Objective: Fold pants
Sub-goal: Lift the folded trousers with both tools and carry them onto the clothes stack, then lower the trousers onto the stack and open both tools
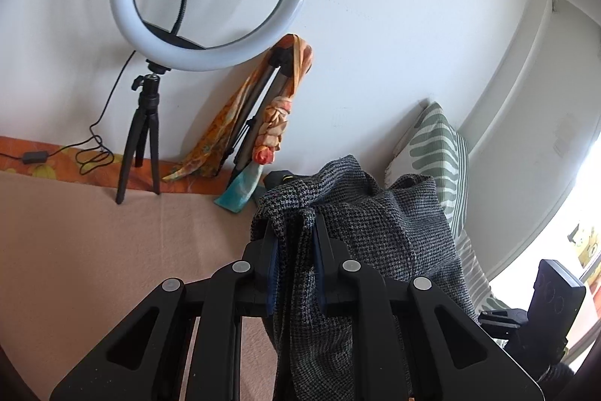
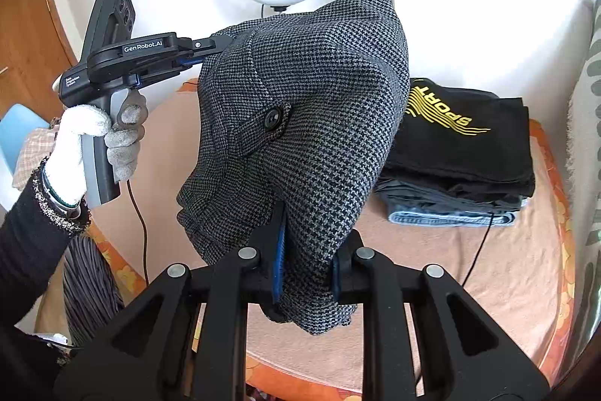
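I see the pants [image 2: 300, 123], grey houndstooth with a black button [image 2: 273, 119], bunched and lifted above the bed [image 2: 507, 280]. My left gripper [image 1: 295, 235] pinches one part between its fingers; my right gripper [image 2: 308, 250] clamps another, fabric draping over both.

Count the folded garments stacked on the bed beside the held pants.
3 visible: a black top with yellow "SPORT" print uppermost, a dark garment beneath, blue denim lowest. More may be hidden.

Grey-black houndstooth pants [image 2: 311, 123]
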Tool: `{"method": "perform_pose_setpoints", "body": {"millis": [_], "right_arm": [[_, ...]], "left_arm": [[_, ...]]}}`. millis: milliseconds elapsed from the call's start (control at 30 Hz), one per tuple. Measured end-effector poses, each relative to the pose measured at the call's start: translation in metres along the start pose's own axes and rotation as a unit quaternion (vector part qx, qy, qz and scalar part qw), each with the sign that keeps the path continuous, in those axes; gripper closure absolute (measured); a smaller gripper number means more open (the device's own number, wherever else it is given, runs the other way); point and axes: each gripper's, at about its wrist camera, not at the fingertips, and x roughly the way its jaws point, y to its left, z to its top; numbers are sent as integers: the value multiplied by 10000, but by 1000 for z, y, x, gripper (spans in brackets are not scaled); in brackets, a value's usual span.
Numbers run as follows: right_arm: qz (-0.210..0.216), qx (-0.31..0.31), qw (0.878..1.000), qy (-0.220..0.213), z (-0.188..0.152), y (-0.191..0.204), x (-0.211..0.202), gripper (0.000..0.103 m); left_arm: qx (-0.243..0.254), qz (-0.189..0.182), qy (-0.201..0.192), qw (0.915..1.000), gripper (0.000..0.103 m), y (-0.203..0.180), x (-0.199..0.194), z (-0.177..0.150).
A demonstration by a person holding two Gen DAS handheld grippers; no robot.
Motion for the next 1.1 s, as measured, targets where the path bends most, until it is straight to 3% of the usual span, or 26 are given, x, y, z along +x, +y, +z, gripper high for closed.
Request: {"method": "perform_pose_setpoints", "body": {"millis": [333, 600, 1100], "right_arm": [[-655, 3, 9977, -149, 28, -76, -15, 84], [-1166, -9, 9931, -87, 45, -142, 0, 84], [-1155, 211, 9929, 186, 53, -211, 67, 84]], "left_arm": [[243, -262, 8, 9994, 89, -55, 80, 36], [364, -231, 131, 9990, 89, -83, 151, 50], [305, 363, 450, 9979, 89, -72, 227, 48]]}}
